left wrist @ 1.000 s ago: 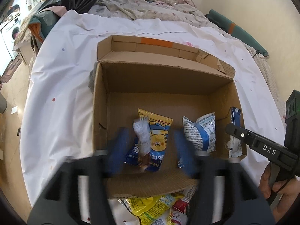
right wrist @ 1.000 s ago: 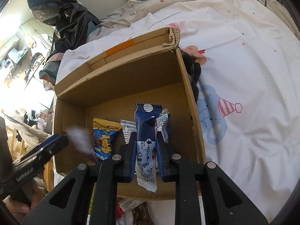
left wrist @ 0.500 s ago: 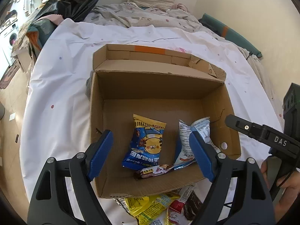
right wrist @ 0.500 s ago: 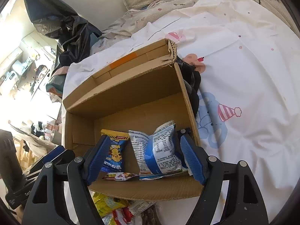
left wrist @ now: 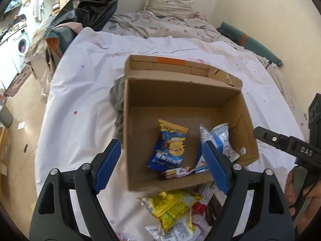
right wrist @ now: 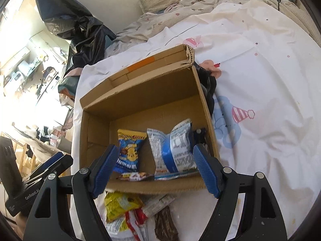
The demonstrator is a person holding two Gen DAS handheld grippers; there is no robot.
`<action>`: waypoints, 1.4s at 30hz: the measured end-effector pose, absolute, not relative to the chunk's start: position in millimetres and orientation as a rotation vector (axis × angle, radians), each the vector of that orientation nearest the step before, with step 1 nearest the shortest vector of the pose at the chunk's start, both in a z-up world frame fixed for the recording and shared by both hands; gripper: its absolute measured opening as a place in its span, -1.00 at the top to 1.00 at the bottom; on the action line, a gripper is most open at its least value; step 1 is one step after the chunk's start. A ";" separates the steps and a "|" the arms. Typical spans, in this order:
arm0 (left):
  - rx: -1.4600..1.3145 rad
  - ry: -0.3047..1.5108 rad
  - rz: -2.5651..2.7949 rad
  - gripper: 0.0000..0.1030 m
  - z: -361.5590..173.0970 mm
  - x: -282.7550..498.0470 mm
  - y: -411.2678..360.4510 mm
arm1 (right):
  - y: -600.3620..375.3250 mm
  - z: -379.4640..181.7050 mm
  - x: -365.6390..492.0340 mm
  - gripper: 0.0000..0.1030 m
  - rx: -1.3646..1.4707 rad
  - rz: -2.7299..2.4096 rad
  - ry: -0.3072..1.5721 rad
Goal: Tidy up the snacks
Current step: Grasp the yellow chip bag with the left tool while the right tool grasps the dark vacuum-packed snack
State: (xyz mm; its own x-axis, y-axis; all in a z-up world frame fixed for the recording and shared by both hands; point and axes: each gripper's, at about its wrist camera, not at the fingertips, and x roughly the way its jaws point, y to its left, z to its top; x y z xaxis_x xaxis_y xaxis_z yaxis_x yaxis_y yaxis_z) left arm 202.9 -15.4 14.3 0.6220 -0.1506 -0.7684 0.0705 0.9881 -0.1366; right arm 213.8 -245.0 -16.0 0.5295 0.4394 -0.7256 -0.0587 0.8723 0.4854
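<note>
An open cardboard box (left wrist: 180, 92) (right wrist: 140, 84) sits on the white bedsheet. Inside lie a blue-and-yellow snack bag (left wrist: 170, 146) (right wrist: 129, 150), a white-and-blue packet (left wrist: 218, 138) (right wrist: 172, 146) and a small brown bar (left wrist: 176, 173) (right wrist: 134, 176). A dark blue packet (right wrist: 199, 138) stands against the box's right wall. Loose snacks lie in front of the box: a yellow packet (left wrist: 172, 204) (right wrist: 120, 202), a red one (right wrist: 138, 219) and a dark brown one (right wrist: 166, 227). My left gripper (left wrist: 160, 166) and right gripper (right wrist: 154, 168) are both open and empty, above the box's near edge.
A dark cloth (left wrist: 118, 104) lies against the box's left side, and dark fabric (right wrist: 208, 88) against its right side. A black plastic bag (left wrist: 94, 2), a pillow (left wrist: 168, 6) and a rumpled blanket lie at the bed's far end. The floor drops off at left.
Both grippers opened and dropped their snacks into the box, the right one its dark blue packet, the left one the small bar. Both then pulled back towards me and higher.
</note>
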 end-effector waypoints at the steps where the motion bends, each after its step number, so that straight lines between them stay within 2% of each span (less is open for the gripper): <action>1: -0.102 0.891 -0.118 -0.66 14.4 197.9 -11.9 | -244.7 -14.6 208.8 -0.55 0.434 0.311 0.974; 3: -0.117 0.896 -0.112 -0.83 14.0 191.1 -6.8 | -245.0 -13.5 202.5 -0.55 0.434 0.314 0.977; 4: -0.126 0.902 -0.111 -0.84 13.1 187.5 -4.4 | -244.7 -13.8 199.3 -0.55 0.430 0.314 0.980; 11: -0.184 1.011 -0.106 -0.84 -11.4 166.0 4.4 | -250.8 -26.2 170.5 -0.55 0.480 0.298 1.035; 21: -0.251 1.276 -0.101 -0.84 -93.4 178.0 -22.2 | -275.2 -45.7 142.3 -0.55 0.519 0.243 1.086; 32: -0.447 1.367 -0.066 -0.83 -137.5 190.1 -31.9 | -290.3 -57.7 143.2 -0.55 0.548 0.196 1.112; 38: -0.447 1.348 -0.056 -0.13 -132.2 185.0 -31.1 | -283.9 -60.7 146.0 -0.55 0.538 0.201 1.128; 42: -0.425 1.338 -0.082 0.11 -123.0 175.8 -31.5 | -280.0 -60.6 146.9 -0.55 0.531 0.206 1.128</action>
State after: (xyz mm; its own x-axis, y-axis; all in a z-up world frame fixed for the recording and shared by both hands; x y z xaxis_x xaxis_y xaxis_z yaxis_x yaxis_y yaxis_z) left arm 175.8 -31.5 -123.0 0.2398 -0.2979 -0.9240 -0.1831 0.9208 -0.3444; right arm 146.9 -280.0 -60.6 0.4255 0.4172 -0.8031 0.1060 0.8583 0.5021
